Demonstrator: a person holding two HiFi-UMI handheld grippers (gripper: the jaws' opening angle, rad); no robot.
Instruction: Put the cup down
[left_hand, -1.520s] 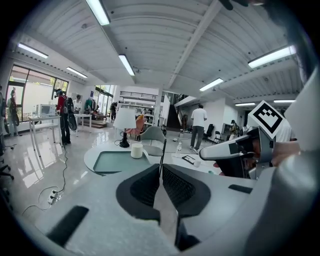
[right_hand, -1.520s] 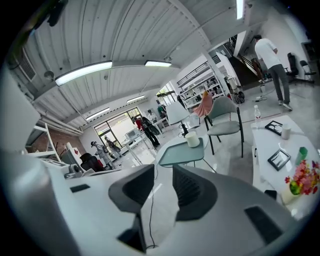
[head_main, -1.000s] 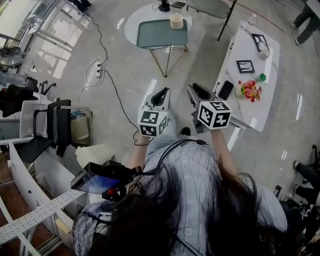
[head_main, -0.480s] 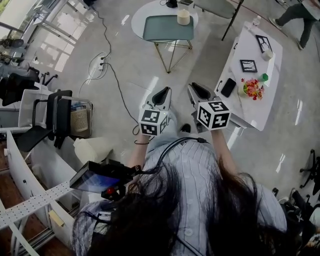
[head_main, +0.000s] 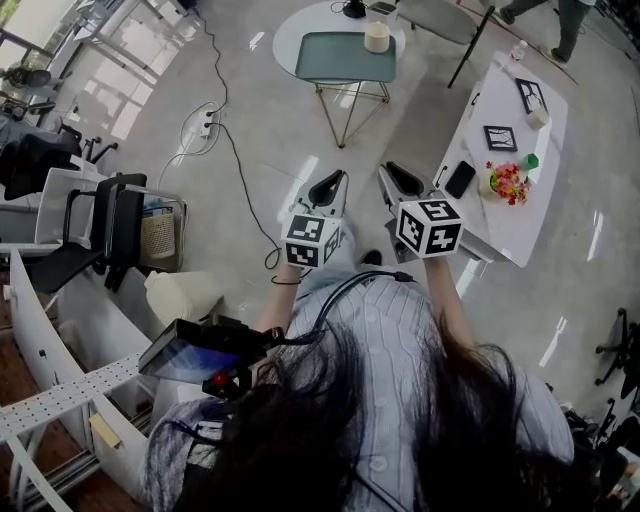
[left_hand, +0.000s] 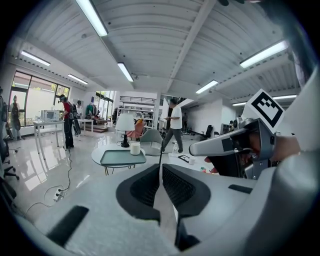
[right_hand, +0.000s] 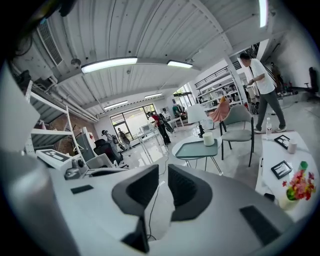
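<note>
The person holds both tools up in front of the chest, side by side and just apart, each pointing out over the pale polished floor (head_main: 250, 230). The left tool (head_main: 330, 180) has its jaws drawn together with nothing between them, as its own view shows (left_hand: 160, 167). The right tool (head_main: 392, 172) is likewise closed on nothing, with only the floor and a black cable (right_hand: 152, 200) seen past its dark ribbed pads (right_hand: 163, 170). The cream cylindrical cup (head_main: 377, 37) stands upright at the far right corner of a teal rectangular tray (head_main: 345, 58). That tray lies on the round white counter (head_main: 285, 40), well apart from both tools and straight ahead of them. The left gripper view shows the cup (left_hand: 135, 148) on the tray (left_hand: 120, 157) just beside a white-shaded table lamp (left_hand: 124, 125) at the counter's far edge. The right gripper view shows the cup (right_hand: 208, 139) in the same corner of the tray (right_hand: 197, 148). To the person's right stands a long white counter (head_main: 520, 215). It carries two black-framed pictures (head_main: 499, 138), a black phone (head_main: 460, 179) near its front left edge, and a bunch of red and yellow flowers (head_main: 505, 183).
</note>
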